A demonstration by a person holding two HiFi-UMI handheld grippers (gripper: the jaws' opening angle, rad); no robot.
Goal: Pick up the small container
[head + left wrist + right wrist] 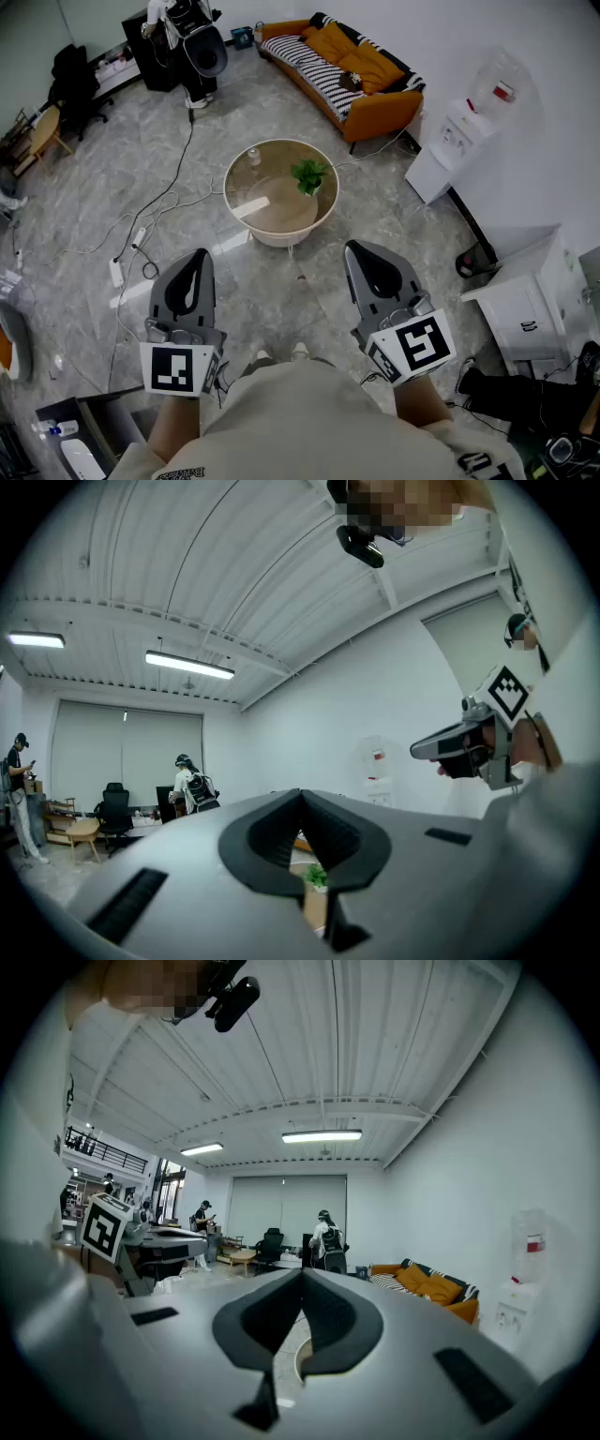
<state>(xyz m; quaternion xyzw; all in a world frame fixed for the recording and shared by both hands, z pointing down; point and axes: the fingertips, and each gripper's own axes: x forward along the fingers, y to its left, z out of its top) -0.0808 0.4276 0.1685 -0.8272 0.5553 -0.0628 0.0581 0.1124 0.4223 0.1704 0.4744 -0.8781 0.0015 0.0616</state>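
Note:
A round low table (322, 217) stands on the grey floor ahead of me. On it are a small clear container (253, 156) at the far left rim, a green potted plant (309, 175) and a white flat piece (250, 207). My left gripper (200, 254) and right gripper (357, 247) hover side by side short of the table, both shut and holding nothing. In the left gripper view its jaws (301, 794) meet, with the plant (317, 877) glimpsed below them. The right gripper view shows its jaws (302, 1272) closed tip to tip above the table rim (300, 1361).
An orange sofa (342, 61) stands at the back, a water dispenser (467, 120) and a white cabinet (523, 309) along the right wall. Cables (155, 211) and a power strip (117, 272) lie on the floor at left. A person (192, 42) stands far back.

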